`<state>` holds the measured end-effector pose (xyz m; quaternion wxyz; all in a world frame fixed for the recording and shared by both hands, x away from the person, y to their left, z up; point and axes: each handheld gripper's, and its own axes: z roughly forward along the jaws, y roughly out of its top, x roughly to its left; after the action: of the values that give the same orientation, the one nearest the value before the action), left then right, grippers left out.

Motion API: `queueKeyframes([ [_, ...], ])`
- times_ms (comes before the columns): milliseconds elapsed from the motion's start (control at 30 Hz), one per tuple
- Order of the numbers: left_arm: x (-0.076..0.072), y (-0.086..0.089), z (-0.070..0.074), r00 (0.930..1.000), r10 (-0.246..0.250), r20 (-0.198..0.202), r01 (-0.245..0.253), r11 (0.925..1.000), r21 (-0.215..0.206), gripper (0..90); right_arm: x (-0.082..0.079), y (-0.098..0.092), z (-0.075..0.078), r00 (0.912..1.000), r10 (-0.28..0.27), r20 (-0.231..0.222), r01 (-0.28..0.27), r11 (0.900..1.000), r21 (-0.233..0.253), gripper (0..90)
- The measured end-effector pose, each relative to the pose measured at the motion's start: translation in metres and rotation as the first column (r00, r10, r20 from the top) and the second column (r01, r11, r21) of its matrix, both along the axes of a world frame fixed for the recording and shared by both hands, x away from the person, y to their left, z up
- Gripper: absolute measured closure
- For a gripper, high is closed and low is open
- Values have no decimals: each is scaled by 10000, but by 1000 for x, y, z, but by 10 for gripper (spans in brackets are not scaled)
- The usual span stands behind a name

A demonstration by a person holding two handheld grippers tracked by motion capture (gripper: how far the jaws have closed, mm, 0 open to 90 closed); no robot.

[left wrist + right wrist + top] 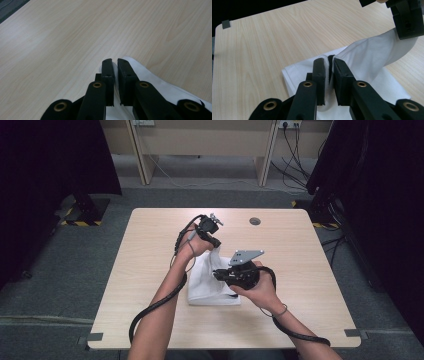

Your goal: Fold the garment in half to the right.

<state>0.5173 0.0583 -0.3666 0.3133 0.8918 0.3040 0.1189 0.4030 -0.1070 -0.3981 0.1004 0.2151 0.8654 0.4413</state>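
Observation:
A white cloth (pixel 207 280) lies folded on the wooden table (pixel 150 250), with its top layer lifted between both grippers. My left gripper (pixel 216 244) is raised over the cloth's far edge, its jaws shut on a corner of the white cloth (pixel 140 72). My right gripper (pixel 220 274) is nearer the person, shut on another edge of the same layer (pixel 328 62). In the right gripper view the cloth (pixel 372 52) stretches in a band up to the left gripper (pixel 405 21) at the top right. My left gripper (pixel 114 60) points down at bare table.
A small round dark grommet (pixel 255 221) sits in the table near its far edge. Grey tape marks (pixel 93 337) the near left corner and another (pixel 352 332) the near right. Dark curtains and equipment stands flank the table.

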Motion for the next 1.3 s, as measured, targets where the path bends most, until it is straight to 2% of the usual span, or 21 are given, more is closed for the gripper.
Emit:
queueKeyframes([
  [1300, -3, -6, -9, 10000, -18, -9, 18, 9999, -157, 830, 0, -8, -8, 9997, -177, -167, 177, 9998, 11, 801],
])
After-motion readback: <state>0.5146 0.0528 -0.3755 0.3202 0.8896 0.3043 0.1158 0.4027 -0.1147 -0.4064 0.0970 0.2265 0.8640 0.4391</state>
